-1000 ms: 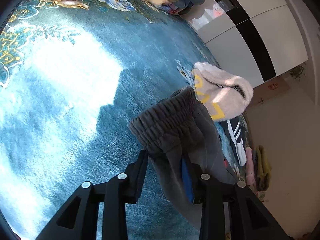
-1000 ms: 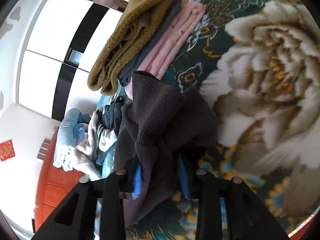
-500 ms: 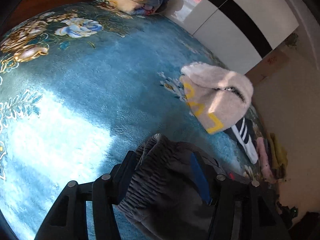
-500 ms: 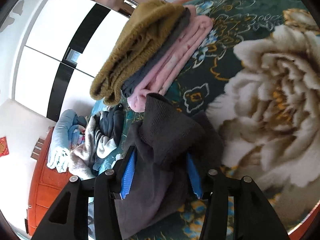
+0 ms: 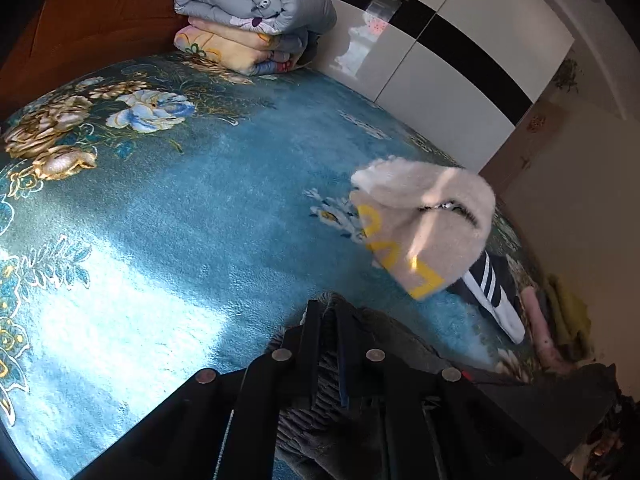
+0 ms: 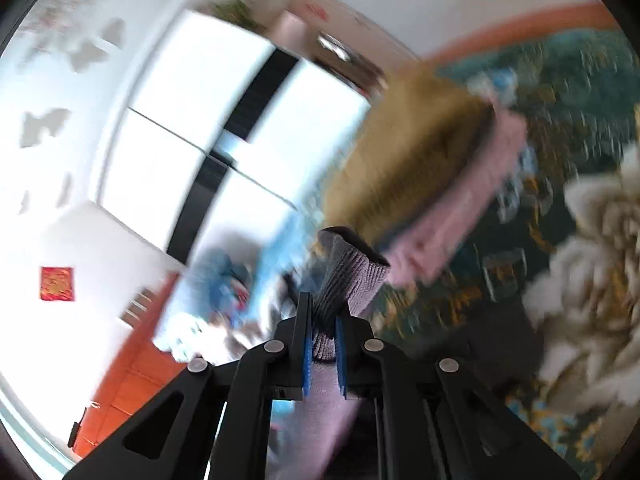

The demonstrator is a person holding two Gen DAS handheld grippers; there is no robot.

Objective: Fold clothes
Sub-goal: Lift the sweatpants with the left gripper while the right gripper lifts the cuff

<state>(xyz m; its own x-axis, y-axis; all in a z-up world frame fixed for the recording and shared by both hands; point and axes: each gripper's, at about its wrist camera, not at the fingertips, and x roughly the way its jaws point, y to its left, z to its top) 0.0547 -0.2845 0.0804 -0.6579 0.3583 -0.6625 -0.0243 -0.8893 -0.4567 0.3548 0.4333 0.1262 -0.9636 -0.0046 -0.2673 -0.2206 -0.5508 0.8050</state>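
Observation:
I hold dark grey sweatpants between both grippers over a blue floral blanket (image 5: pixel 168 216). My left gripper (image 5: pixel 326 316) is shut on the ribbed waistband of the sweatpants (image 5: pixel 316 408), low over the blanket. My right gripper (image 6: pixel 323 316) is shut on a ribbed cuff of the sweatpants (image 6: pixel 348 272), lifted above the bed; that view is motion-blurred. A stack of folded clothes, mustard on top of pink (image 6: pixel 416 168), lies beyond the right gripper.
A cream fleece garment with yellow letters (image 5: pixel 424 224) and a dark item with white stripes (image 5: pixel 492 288) lie right of the left gripper. Folded quilts (image 5: pixel 248 16) sit at the headboard. A white and black wardrobe (image 5: pixel 448 72) stands beside the bed.
Both grippers have closed from wide open onto the grey sweatpants. The right one has swung upward fast with the cuff. The left view has tilted up toward the quilts.

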